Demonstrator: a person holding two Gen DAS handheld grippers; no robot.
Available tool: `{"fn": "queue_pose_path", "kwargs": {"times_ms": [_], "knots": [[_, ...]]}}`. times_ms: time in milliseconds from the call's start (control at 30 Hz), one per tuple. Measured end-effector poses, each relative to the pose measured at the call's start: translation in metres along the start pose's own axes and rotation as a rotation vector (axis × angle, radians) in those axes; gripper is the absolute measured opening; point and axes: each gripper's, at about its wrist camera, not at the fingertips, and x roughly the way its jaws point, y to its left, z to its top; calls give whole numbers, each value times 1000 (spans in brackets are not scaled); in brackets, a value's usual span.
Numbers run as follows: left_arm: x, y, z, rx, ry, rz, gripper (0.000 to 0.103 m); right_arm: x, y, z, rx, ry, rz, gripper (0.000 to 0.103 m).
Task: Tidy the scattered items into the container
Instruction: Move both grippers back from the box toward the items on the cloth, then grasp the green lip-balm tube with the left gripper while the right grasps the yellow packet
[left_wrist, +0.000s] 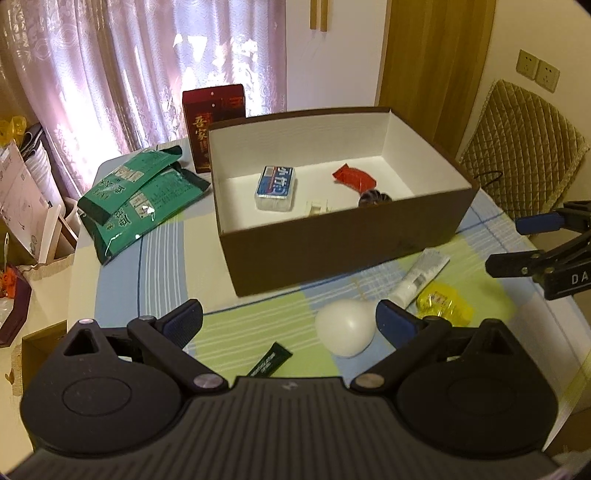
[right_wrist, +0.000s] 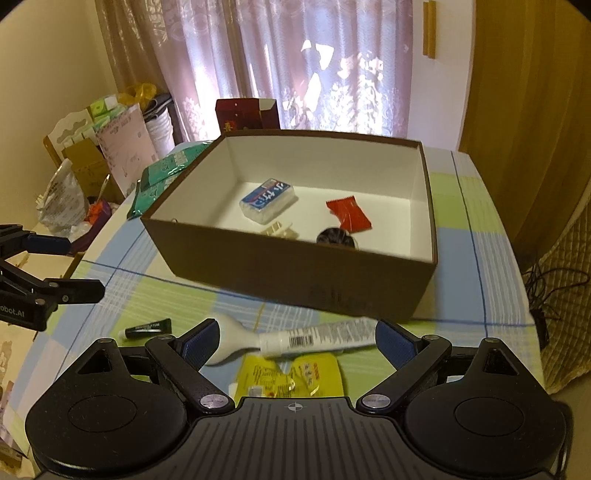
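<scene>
We have both claws empty and spread wide over the near edge of the worktop (left_wrist: 122, 280). The left claw (left_wrist: 290, 321) hangs above the white bulb (left_wrist: 347, 328) and the small black tube (left_wrist: 271, 360), at lower centre of its frame. The right claw (right_wrist: 290, 341) hovers over the yellow packet (right_wrist: 291, 374), with the white tube (right_wrist: 317, 338) lying just beyond its fingertips.

We judge the job partly done. Four loose things lie on the cloth in front of the box (left_wrist: 332, 243): bulb, black tube, white tube and yellow packet. Inside the box, at mid frame, we count a blue-and-white pack (left_wrist: 275, 186), a red wrapper (left_wrist: 354, 177), a small pale clip-like piece (left_wrist: 317, 208) and a dark round thing (left_wrist: 373, 197) half hidden by the near wall; what that last one is we cannot tell. Further off, left of the box, lie green bags (left_wrist: 136, 195), and a red carton (left_wrist: 214, 122) stands behind its far left corner. Whether those belong in the box we cannot say.

The left view shows the bulb whole and round, touching the white tube's cap end, and the yellow packet as only a crumpled edge at the right; it also catches the other claw entering from the right edge. The right view shows the packet's printed face and the tube's barcode, but its own finger covers part of the bulb. It shows the black tube lying well to the left, and more of the box's floor on the right side, which is bare.
</scene>
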Motion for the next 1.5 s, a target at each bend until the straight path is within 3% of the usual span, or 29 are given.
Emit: {"fn": "queue_pose_path", "kwargs": {"times_ms": [433,967,1067,1133,1333,1500], "knots": [[16,-11,-63,84,64,3,98,9,-21,-84,141,95,34,96],[44,-10,-82,151,129,-8,92,25,-46,-97,253,130,4,96],[53,-4,-83,185,142,-17,84,30,-52,-96,278,136,-3,96],[61,2,-82,194,160,-29,71,34,-55,-95,291,137,-5,96],[91,23,-74,238,211,-61,46,39,-64,-94,326,138,-15,96],[111,36,-69,241,239,-113,37,41,-74,-94,385,131,-11,96]]}}
